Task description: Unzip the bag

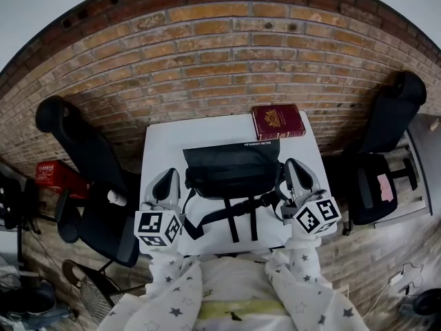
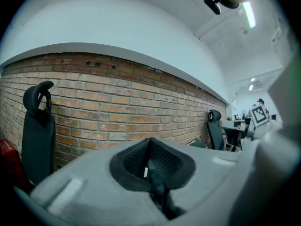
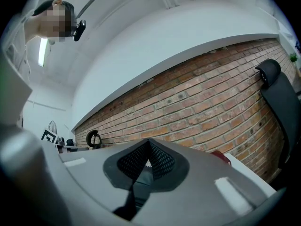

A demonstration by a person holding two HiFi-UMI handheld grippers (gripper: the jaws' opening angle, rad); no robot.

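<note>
My left claw (image 1: 167, 176) and right claw (image 1: 295, 165) flank the black bag (image 1: 231, 165) lying on the white tabletop (image 1: 162, 143). Both claws are pinched together, holding nothing.

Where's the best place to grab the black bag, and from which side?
Probably its left end, from the left with the left gripper: the black bag lies flat and wide, that end beside the gripper, straps trailing toward you.
</note>
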